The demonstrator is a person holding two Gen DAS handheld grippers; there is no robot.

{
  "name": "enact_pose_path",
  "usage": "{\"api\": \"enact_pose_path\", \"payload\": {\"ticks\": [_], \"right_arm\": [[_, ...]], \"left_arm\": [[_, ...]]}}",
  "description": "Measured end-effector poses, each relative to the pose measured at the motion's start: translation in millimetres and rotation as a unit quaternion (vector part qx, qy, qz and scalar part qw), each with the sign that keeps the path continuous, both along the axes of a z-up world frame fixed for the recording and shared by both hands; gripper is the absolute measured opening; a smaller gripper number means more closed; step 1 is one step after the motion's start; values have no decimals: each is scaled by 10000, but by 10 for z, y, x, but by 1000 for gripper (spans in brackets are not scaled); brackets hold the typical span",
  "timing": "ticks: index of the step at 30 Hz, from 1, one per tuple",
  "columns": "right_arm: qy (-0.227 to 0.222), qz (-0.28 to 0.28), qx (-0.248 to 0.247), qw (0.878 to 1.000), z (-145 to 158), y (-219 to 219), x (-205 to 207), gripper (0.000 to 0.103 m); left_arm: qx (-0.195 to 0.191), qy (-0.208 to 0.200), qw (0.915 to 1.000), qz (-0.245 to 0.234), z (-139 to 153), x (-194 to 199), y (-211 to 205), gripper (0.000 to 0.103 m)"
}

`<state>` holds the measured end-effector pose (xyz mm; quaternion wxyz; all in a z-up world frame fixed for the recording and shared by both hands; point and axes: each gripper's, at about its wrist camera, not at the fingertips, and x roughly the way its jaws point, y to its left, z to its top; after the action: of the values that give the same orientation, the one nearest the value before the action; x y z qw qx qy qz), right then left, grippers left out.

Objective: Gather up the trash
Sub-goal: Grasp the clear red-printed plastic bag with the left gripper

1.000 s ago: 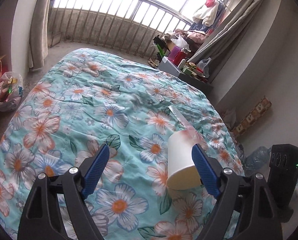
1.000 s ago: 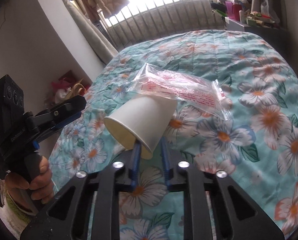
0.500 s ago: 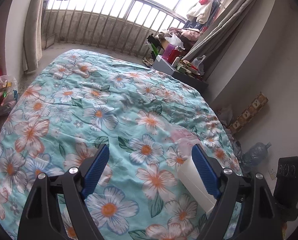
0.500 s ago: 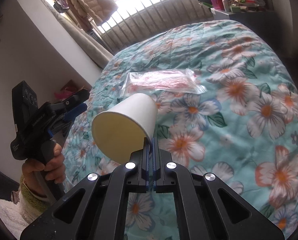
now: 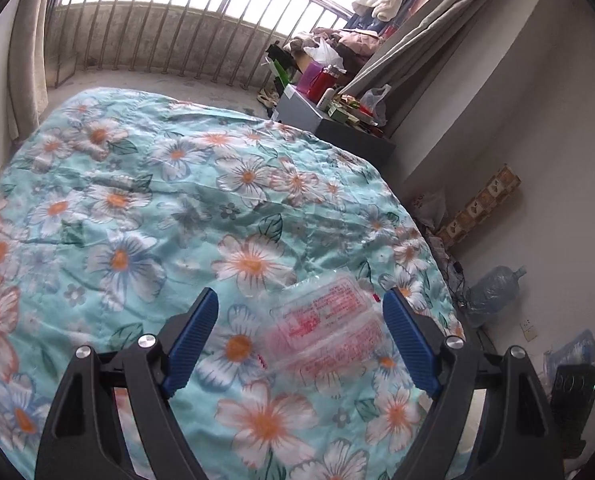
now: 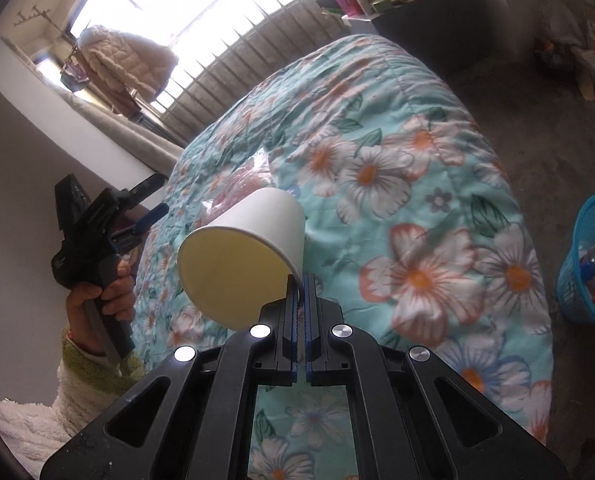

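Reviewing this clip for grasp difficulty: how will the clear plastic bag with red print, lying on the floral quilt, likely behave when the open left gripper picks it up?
The clear plastic bag with red print looks thin and crinkled, so it will probably flop and sag rather than hold its shape. Its glossy film may slip between the left gripper's ribbed pads. It seems light, and the soft floral quilt beneath may give way, making a flat pinch awkward.

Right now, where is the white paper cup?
In the right wrist view, the white paper cup is left of centre, lifted above the flowery turquoise quilt, its rim pinched by the right gripper, with the blue plastic basket far right.
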<state>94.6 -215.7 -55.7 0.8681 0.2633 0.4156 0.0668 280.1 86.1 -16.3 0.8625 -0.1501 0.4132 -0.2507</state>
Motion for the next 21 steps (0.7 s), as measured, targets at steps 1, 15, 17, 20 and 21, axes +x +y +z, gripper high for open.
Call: {"api": "enact_pose_path", "payload": {"ticks": [1, 15, 17, 20, 21], "right_arm": [[5, -53, 29, 10000, -8, -32, -15, 1], [147, -363, 346, 9986, -112, -372, -100, 2], [157, -392, 392, 9983, -130, -422, -111, 2], [177, -441, 508, 9976, -155, -489, -129, 2], [176, -456, 533, 9974, -170, -511, -129, 2]], "left_arm": [[-34, 128, 9999, -54, -54, 118, -37, 82], [-1090, 1811, 9672, -1408, -465, -54, -249, 81], [-1197, 1910, 9586, -1741, -449, -228, -250, 81], [-722, 1651, 9699, -1635, -381, -341, -248, 81], [-515, 1496, 9754, -1535, -356, -342, -256, 81]]}}
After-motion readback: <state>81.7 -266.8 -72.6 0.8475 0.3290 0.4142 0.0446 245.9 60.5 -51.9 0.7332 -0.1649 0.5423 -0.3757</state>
